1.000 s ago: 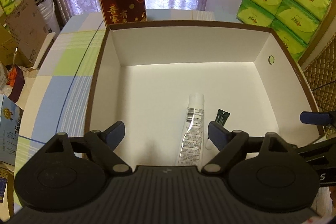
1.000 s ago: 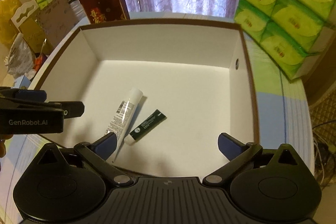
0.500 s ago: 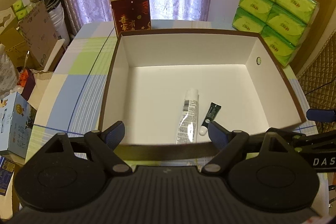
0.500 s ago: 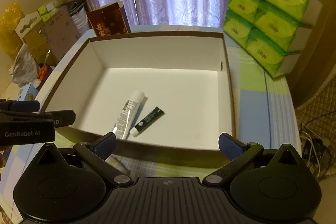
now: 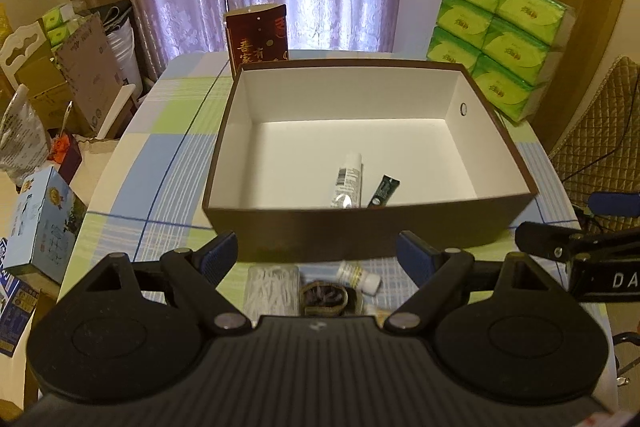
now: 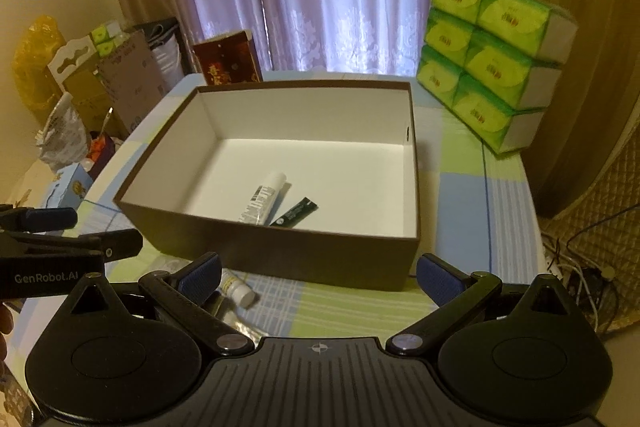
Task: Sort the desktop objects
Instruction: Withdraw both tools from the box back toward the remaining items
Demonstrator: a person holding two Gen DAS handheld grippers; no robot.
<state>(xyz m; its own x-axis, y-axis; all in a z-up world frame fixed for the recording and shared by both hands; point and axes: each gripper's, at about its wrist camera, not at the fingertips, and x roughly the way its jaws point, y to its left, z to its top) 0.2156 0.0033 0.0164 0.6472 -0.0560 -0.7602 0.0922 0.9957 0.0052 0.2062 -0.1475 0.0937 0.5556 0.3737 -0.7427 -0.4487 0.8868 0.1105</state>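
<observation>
A brown box with a white inside stands on the checked tablecloth. In it lie a white tube and a small dark green tube; the right wrist view shows the same box, white tube and dark tube. In front of the box lie a pack of cotton swabs, a dark round item and a small white bottle, also the bottle. My left gripper is open above these items. My right gripper is open, empty, before the box's front wall.
A dark red carton stands behind the box. Green tissue packs are stacked at the back right. A blue carton and cardboard clutter sit left of the table. A quilted chair and cables are at the right.
Both grippers have drawn back and up from over the box interior to in front of its near wall. The loose items before the box have come into view. Both stay open.
</observation>
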